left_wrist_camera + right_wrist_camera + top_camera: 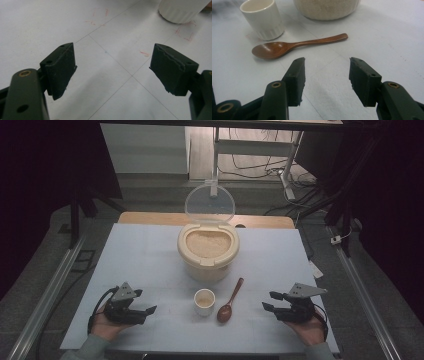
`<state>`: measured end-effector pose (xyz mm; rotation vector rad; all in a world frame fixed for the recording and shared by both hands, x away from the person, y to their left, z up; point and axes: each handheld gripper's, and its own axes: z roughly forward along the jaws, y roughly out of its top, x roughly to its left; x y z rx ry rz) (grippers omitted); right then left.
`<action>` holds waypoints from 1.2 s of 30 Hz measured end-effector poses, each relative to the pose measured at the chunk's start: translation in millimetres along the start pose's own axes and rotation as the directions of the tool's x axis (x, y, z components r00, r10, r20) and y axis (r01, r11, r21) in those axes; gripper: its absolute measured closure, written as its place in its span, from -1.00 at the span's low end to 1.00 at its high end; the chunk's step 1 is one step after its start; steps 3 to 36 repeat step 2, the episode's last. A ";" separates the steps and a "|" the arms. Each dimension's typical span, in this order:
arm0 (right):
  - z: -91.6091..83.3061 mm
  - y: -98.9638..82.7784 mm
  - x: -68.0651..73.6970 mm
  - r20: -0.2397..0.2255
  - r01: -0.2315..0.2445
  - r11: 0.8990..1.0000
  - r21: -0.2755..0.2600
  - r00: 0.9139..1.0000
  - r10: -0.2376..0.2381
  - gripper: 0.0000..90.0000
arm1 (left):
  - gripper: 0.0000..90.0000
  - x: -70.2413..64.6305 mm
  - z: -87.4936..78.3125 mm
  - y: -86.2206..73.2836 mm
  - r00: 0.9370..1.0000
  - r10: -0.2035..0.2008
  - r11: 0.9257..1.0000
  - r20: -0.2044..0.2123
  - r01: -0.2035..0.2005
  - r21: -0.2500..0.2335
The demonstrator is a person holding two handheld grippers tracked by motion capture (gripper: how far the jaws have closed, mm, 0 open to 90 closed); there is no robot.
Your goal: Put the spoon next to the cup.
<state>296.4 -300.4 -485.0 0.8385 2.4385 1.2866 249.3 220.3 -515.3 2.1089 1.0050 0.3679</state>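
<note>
While both grippers are held low at the near edge of the white table (150,250), the wooden spoon (229,302) is seen lying right of the small white cup (204,302), near the open rice container (208,251). Left gripper (145,312) and right gripper (268,302) jaws are spread wide, empty. No readable writing is seen, only faint red marks (185,35).

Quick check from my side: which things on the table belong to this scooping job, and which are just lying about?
In the job:
- wooden spoon, lying beside the cup
- small white cup
- rice container, lid open
- left tool and right tool, both open and empty

Just about:
- white table mat
- red marks on the mat
- cables on the floor behind
</note>
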 end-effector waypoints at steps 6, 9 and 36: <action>0.1 -0.6 0.0 0.002 0.003 1.000 0.004 1.000 -0.003 0.04 | -0.55 0.0 0.0 0.1 1.000 0.000 1.000 0.000 0.000 0.000; 0.1 -0.6 0.0 0.002 0.003 1.000 0.004 1.000 -0.003 0.04 | -0.55 0.0 0.0 0.1 1.000 0.000 1.000 0.000 0.000 0.000; 0.1 -0.6 0.0 0.002 0.003 1.000 0.004 1.000 -0.003 0.04 | -0.55 0.0 0.0 0.1 1.000 0.000 1.000 0.000 0.000 0.000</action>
